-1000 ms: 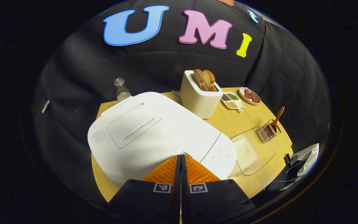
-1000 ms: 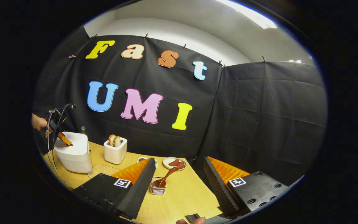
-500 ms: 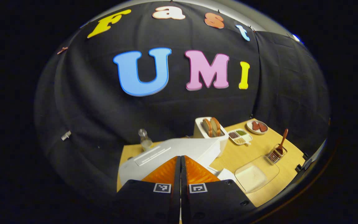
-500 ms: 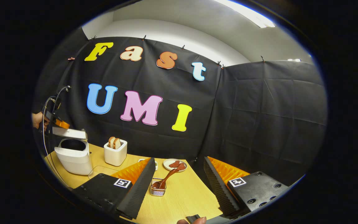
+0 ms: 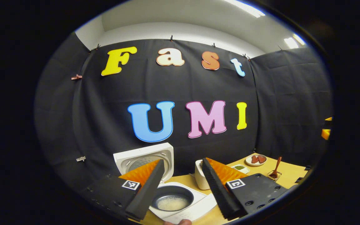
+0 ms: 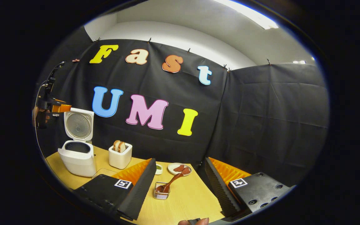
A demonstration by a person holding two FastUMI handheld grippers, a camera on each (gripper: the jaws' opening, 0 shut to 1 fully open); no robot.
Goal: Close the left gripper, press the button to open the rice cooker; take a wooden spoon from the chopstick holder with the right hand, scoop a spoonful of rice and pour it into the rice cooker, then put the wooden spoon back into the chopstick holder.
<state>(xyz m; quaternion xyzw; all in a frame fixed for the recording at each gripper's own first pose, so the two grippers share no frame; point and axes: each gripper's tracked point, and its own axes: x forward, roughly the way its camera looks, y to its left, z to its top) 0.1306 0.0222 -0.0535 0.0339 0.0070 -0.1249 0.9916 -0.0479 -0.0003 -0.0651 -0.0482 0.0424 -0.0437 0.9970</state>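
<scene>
In the left gripper view, the left gripper (image 5: 180, 190) stands with its jaws spread wide and nothing between them, above the white rice cooker (image 5: 180, 203), whose lid (image 5: 144, 157) is raised upright; the dark inner pot (image 5: 172, 198) holds a pale, whitish layer at its bottom. Beyond it stands a white toaster (image 5: 200, 181), and farther right on the wooden table (image 5: 289, 172) a plate (image 5: 256, 159) carries reddish pieces, with the wooden spoon (image 5: 276, 167) standing in the chopstick holder (image 5: 273, 175). In the right gripper view, the right gripper (image 6: 180, 187) is likewise wide open and empty; between its fingers sits the wire chopstick holder (image 6: 162, 194) with the brown spoon (image 6: 170, 182) leaning out to the right, bowl down. The open cooker (image 6: 77, 156) is far left, the toaster (image 6: 120, 156) holding two bread slices beside it
</scene>
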